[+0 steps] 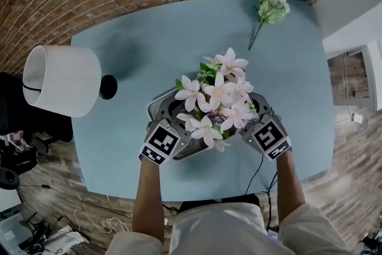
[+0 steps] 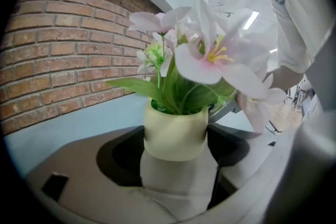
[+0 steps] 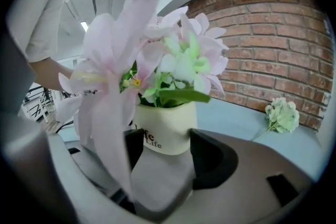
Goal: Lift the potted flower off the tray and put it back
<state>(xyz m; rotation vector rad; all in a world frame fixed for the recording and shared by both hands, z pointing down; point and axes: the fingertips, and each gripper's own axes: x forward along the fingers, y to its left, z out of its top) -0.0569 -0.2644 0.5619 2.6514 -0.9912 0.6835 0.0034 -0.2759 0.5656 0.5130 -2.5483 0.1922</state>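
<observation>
The potted flower (image 1: 218,104), pink-white lilies in a cream pot (image 2: 176,134), stands over the grey tray (image 1: 156,106) near the table's front edge. My left gripper (image 1: 184,128) reaches in from the left and my right gripper (image 1: 248,122) from the right. In the left gripper view the pot sits between the dark pads of the left gripper (image 2: 176,168), which lie against its sides. The right gripper view shows the same: the pot (image 3: 165,128), lettered "Life", is held between the wide-set jaws of the right gripper (image 3: 163,168). Blossoms hide the pot's base from above.
A white-shaded lamp (image 1: 62,80) stands at the table's left. A loose pale-green flower sprig (image 1: 270,6) lies at the far right, also in the right gripper view (image 3: 281,115). The blue table (image 1: 298,80) backs onto a brick wall. A cable (image 1: 258,171) crosses the front edge.
</observation>
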